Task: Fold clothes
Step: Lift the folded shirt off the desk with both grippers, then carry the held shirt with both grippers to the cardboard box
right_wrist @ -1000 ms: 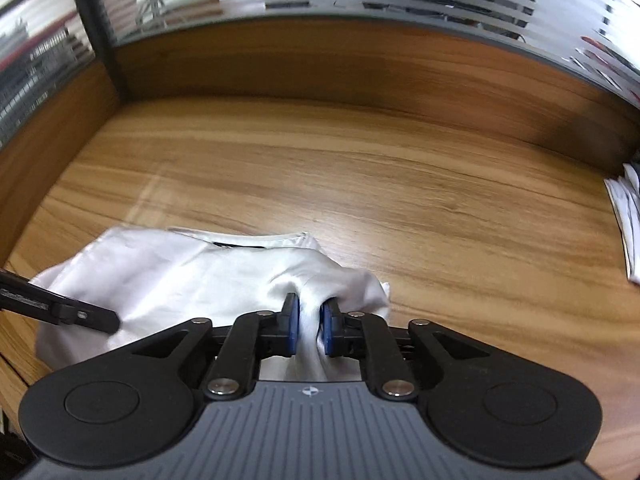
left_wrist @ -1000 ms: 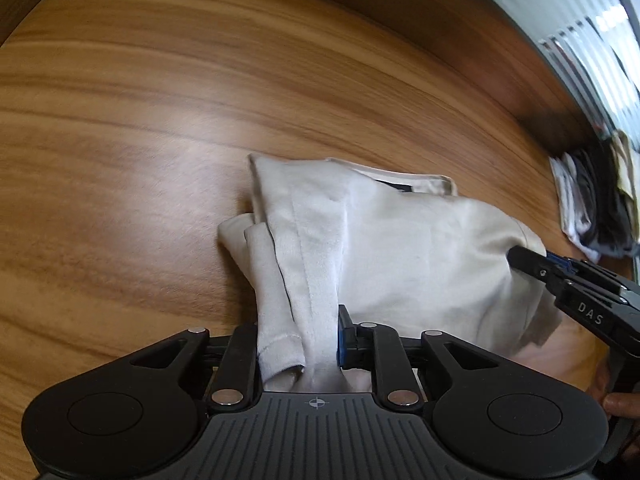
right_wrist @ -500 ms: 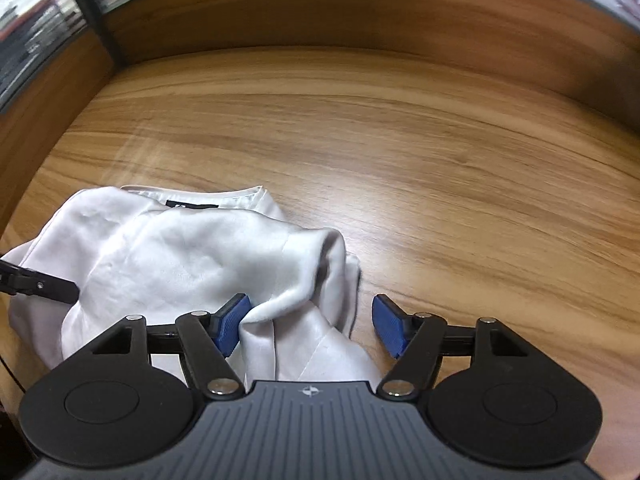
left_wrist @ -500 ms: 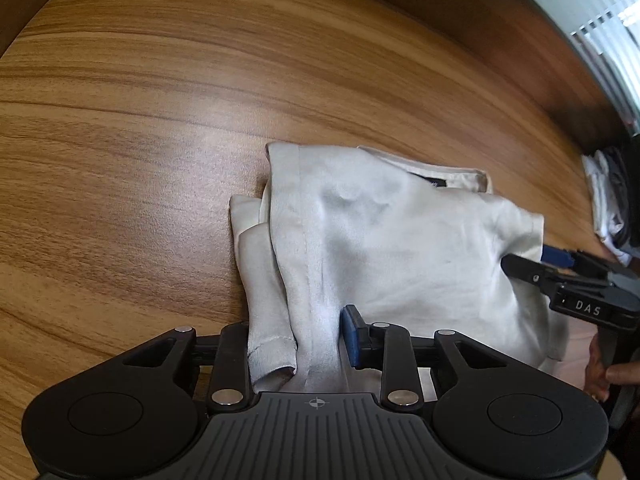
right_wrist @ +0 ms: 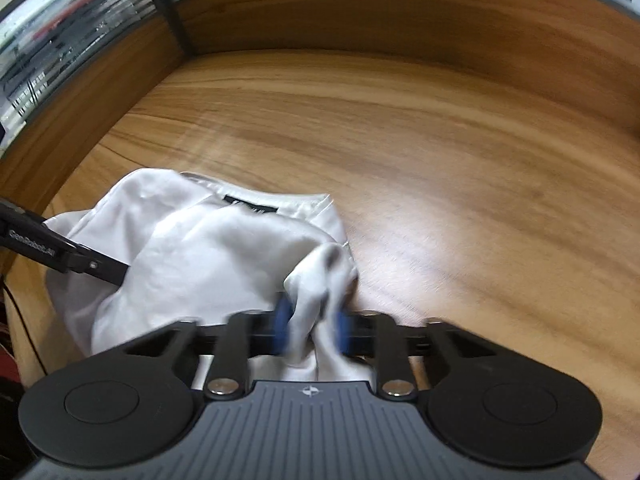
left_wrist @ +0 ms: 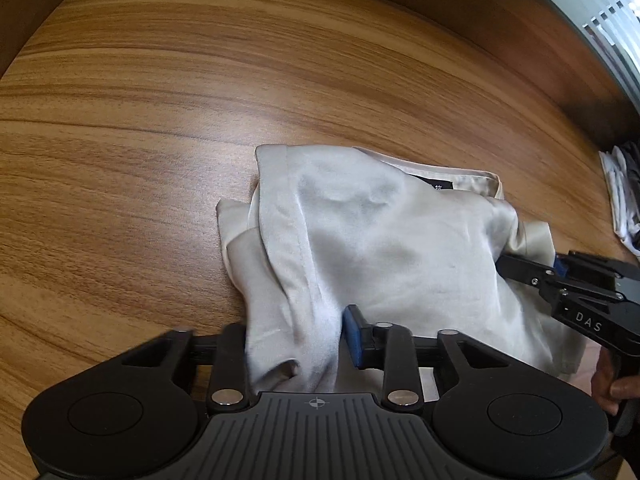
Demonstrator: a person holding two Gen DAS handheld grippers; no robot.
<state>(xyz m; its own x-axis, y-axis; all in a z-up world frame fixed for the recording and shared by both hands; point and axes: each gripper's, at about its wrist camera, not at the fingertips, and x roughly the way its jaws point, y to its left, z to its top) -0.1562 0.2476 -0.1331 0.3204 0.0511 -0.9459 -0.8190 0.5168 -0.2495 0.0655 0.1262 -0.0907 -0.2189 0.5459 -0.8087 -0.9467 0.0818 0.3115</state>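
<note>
Left gripper [left_wrist: 296,344] closing, pinching a bunched edge of cream shirt [left_wrist: 384,240]. Right gripper [right_wrist: 310,326] closing, pinching the opposite fold. Resting on wooden table [left_wrist: 160,120].

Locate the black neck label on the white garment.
In the left wrist view the black neck label sits at the white garment's far edge, just inside the collar; the pile of clothes lies off right.
</note>
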